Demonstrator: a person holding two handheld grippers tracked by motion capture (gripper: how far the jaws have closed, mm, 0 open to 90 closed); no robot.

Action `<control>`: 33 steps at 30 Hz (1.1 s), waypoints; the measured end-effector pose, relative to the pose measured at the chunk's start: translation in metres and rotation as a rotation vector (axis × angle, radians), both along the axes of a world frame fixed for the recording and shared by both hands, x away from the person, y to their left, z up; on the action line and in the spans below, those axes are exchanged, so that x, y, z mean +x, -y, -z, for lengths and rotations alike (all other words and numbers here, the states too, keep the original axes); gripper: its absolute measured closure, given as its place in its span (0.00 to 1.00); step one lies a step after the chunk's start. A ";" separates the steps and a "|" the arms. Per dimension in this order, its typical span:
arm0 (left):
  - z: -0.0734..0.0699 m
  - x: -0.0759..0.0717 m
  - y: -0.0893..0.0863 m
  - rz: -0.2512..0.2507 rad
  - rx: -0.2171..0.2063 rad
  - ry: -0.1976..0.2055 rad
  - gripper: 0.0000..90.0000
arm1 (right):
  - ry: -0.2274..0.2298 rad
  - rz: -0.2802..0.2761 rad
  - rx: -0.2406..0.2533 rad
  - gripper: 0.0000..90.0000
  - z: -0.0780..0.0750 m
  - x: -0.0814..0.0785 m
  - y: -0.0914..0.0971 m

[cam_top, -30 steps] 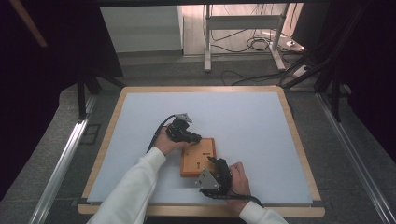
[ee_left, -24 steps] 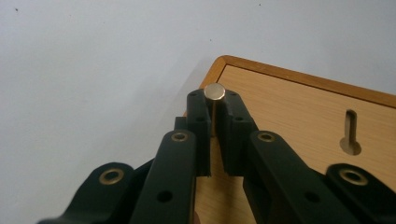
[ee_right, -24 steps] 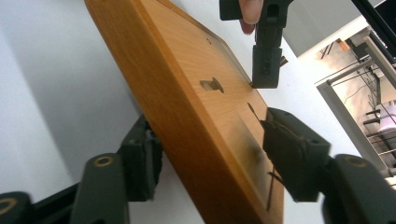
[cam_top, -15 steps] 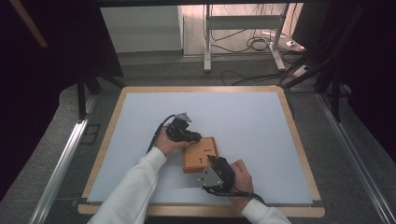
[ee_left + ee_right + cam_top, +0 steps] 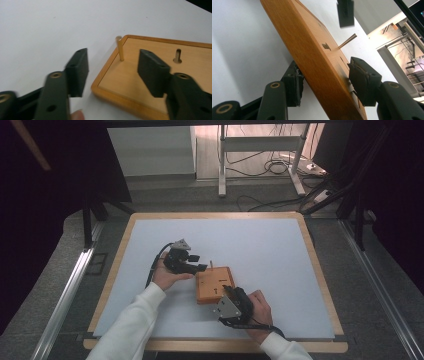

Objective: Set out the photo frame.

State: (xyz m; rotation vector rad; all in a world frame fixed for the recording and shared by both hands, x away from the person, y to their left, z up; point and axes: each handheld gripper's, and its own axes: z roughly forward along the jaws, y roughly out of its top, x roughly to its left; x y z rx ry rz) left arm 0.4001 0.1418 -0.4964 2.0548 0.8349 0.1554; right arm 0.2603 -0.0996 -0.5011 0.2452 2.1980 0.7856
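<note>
With the right hand-held gripper (image 5: pixel 324 85) pinching the wooden board's (image 5: pixel 214 284) near edge on the counter (image 5: pixel 280 250), draw the left hand-held gripper (image 5: pixel 112 71), jaws just spread, straight off the upright peg (image 5: pixel 120 48); avoid nudging it.

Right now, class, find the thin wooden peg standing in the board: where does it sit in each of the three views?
High view: the peg stands at the wooden board's far left corner, right of the left gripper.
Left gripper view: upper middle, upright at the board's corner.
Right gripper view: upper right, slanting off the board's face.
Shared landmark: the wooden board.
</note>
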 end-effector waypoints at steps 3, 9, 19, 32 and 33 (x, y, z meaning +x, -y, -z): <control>0.001 -0.008 -0.008 -0.022 0.008 0.011 0.38 | 0.000 -0.002 0.004 0.52 0.000 0.001 0.000; 0.008 -0.031 -0.038 -0.047 0.002 -0.001 0.33 | -0.001 -0.005 0.003 0.52 -0.001 0.001 0.000; 0.019 -0.054 -0.065 -0.075 0.006 -0.019 0.32 | -0.001 -0.004 0.009 0.53 -0.005 0.003 0.001; 0.033 -0.071 -0.076 -0.075 0.044 -0.025 0.32 | -0.044 -0.014 -0.012 0.57 -0.024 0.014 0.001; 0.033 -0.071 -0.076 -0.075 0.044 -0.025 0.32 | -0.044 -0.014 -0.012 0.57 -0.024 0.014 0.001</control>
